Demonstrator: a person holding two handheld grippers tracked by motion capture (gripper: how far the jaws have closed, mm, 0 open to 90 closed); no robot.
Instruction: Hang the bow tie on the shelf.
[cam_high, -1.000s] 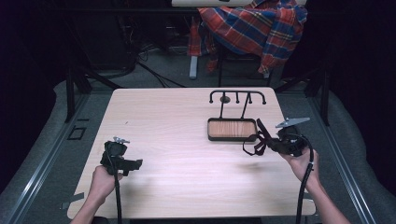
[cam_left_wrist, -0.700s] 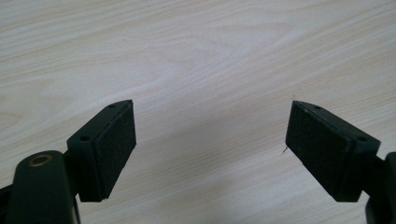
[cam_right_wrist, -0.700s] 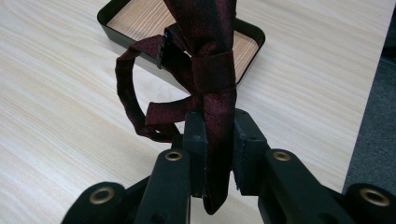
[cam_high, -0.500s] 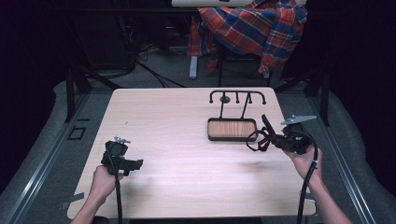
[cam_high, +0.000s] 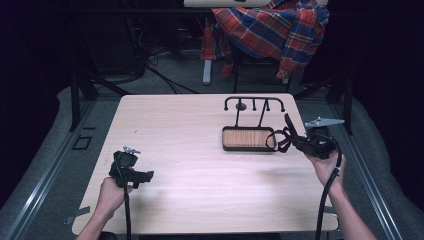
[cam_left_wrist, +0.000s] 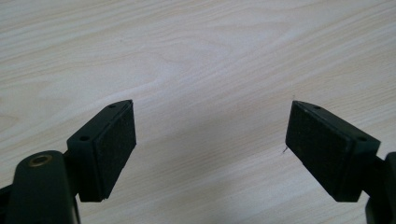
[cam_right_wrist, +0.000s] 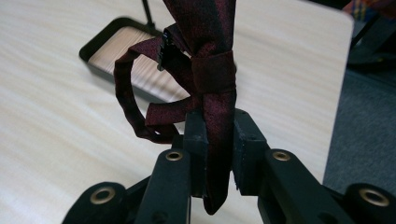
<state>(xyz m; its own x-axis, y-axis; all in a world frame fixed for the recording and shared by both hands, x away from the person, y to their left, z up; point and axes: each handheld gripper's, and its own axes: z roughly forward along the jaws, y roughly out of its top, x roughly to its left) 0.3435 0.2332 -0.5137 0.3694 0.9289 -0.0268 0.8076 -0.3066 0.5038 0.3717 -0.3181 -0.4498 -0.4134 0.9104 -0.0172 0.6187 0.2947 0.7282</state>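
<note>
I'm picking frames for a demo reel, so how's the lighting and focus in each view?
High view: table evenly lit, surroundings nearly black. Left gripper view: sharp wood grain, soft shadows under the pads. Right gripper view: dark red tie clear at the gripper, tray behind slightly soft.

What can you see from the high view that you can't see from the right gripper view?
High view alone: the left gripper open above the table, the stand's hook bar, and a plaid cloth behind.

Right gripper view alone: the right gripper pinching a dark red bow tie, with its knot, loop and small black clasp up close.

Both: the tie, the wooden tray base and the pale tabletop.
</note>
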